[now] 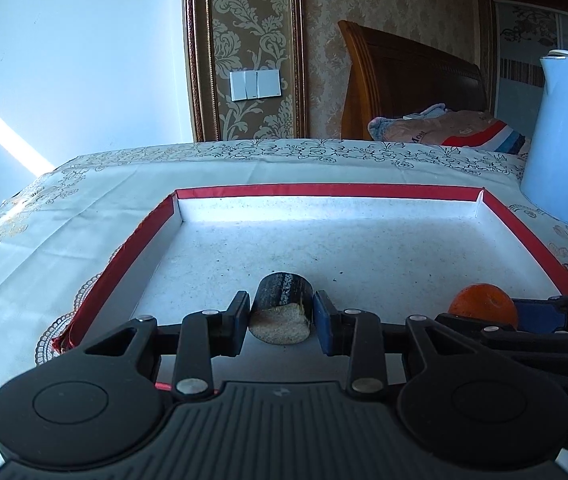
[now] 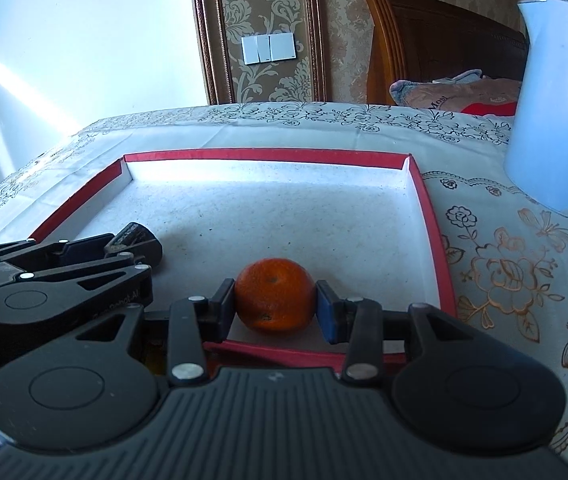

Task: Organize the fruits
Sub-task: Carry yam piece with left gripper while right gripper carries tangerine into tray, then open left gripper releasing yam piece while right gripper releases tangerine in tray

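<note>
Inside the red-edged tray [image 1: 220,191], we are pinching a dark cut stalk piece [image 1: 282,307] in the left fingers [image 1: 240,312] and an orange [image 2: 275,294] in the right fingers [image 2: 325,312].

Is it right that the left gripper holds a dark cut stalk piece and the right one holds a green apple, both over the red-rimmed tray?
Not quite: the right gripper holds an orange, not a green apple, as the right wrist view shows. The rest stands.
</note>
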A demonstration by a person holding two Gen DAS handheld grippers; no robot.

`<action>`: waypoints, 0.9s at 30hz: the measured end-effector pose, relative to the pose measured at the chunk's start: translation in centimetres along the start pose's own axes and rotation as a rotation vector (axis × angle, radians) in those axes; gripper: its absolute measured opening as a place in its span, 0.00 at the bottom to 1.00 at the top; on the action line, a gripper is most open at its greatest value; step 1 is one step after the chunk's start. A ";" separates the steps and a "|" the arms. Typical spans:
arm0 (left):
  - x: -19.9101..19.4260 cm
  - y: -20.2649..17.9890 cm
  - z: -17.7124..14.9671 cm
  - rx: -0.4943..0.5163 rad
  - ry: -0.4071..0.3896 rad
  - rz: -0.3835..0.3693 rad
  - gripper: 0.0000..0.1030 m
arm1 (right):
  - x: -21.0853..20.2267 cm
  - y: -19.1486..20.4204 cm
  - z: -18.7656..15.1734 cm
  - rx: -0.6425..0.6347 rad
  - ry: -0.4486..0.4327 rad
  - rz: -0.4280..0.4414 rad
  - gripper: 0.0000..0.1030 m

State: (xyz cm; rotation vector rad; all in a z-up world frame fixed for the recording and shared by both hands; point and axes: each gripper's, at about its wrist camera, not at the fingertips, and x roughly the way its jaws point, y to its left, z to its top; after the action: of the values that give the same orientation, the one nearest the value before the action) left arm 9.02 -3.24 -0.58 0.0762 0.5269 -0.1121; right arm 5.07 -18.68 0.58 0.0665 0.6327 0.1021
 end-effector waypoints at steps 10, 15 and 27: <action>0.3 0.4 0.0 -0.026 0.027 0.015 0.40 | 0.0 0.0 -0.2 0.012 -0.007 -0.003 0.40; 0.2 0.5 0.0 -0.034 0.029 0.026 0.53 | 0.0 -0.1 -0.3 0.013 -0.011 -0.004 0.40; -0.2 0.8 0.0 -0.045 0.015 0.035 0.65 | -1.1 -0.2 -0.2 0.021 -0.063 0.006 0.44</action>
State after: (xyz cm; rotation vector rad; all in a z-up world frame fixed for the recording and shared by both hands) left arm 8.92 -2.47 -0.46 0.0420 0.5424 -0.0657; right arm 4.10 -18.98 1.04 0.0915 0.5707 0.0984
